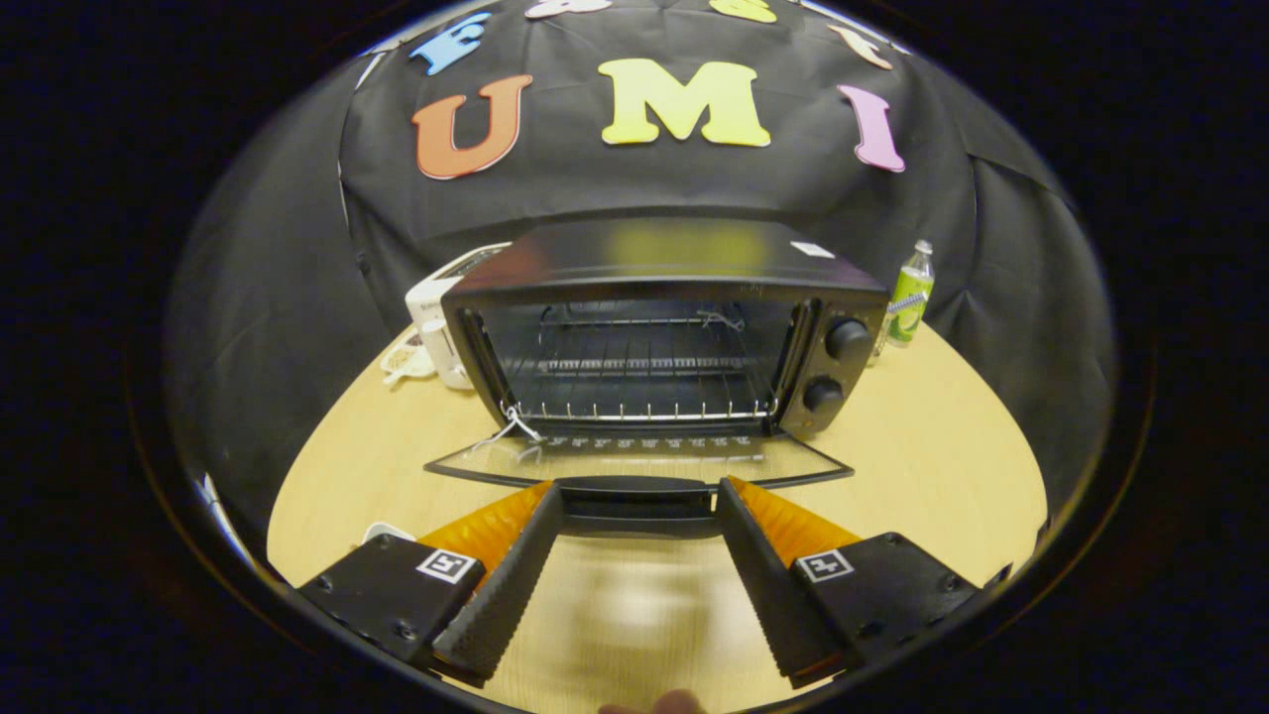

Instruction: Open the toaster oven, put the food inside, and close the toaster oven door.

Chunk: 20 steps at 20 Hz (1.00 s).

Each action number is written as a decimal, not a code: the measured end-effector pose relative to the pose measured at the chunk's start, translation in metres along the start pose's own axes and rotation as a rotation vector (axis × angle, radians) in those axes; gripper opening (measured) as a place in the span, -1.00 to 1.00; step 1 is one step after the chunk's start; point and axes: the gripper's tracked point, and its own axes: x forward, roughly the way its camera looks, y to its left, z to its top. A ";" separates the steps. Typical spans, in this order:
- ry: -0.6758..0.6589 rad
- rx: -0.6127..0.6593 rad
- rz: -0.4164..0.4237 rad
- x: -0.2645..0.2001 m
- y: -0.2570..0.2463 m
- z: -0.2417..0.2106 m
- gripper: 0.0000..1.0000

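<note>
Two black ribbed fingers (pixel 506 575) reach forward with orange backing behind them, and the gripper (pixel 638 501) has its jaws spread wide, nothing pinched between them. Their tips sit at either end of the dark door handle (pixel 637 506), flanking it; whether they actually touch it is hard to say. Under the fingers runs the pale wooden counter (pixel 942 466), and a small white object (pixel 382 533) peeks out just left of the left finger. Just past the handle, the glass door (pixel 639 458) lies folded flat, hanging open toward us. Beyond that, the black toaster oven (pixel 664 327) stands with its mouth open and a wire rack (pixel 644 392) across the cavity, no food on it. Two round knobs (pixel 843 342) are stacked on its right panel. Far left, behind the oven, a white appliance (pixel 436 317) pokes out. Far right, a clear bottle (pixel 910 293) with a green label stands on the counter.
</note>
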 end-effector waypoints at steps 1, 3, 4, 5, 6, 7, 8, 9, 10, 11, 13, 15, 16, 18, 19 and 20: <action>0.026 0.012 0.004 0.003 -0.001 -0.008 1.00; 0.059 0.033 0.006 0.010 -0.004 -0.018 1.00; 0.066 0.030 0.004 0.014 -0.004 -0.019 1.00; 0.072 0.022 0.004 0.016 -0.004 -0.019 1.00; 0.075 0.019 0.006 0.017 -0.003 -0.016 1.00; 0.081 0.016 0.016 0.018 -0.001 -0.011 1.00; 0.083 0.019 0.030 0.015 0.000 -0.004 1.00; 0.075 0.025 0.042 0.009 -0.002 0.005 1.00; 0.066 0.028 0.053 0.002 -0.005 0.012 1.00; 0.066 0.030 0.071 -0.006 -0.006 0.015 1.00; 0.104 0.047 0.143 -0.024 0.000 0.018 1.00; 0.171 0.102 0.239 -0.041 0.013 0.019 1.00; 0.213 0.133 0.281 -0.052 0.020 0.018 1.00; 0.300 0.184 0.350 -0.068 0.031 0.011 1.00; 0.340 0.222 0.378 -0.075 0.037 0.009 1.00; 0.381 0.264 0.407 -0.080 0.044 0.007 1.00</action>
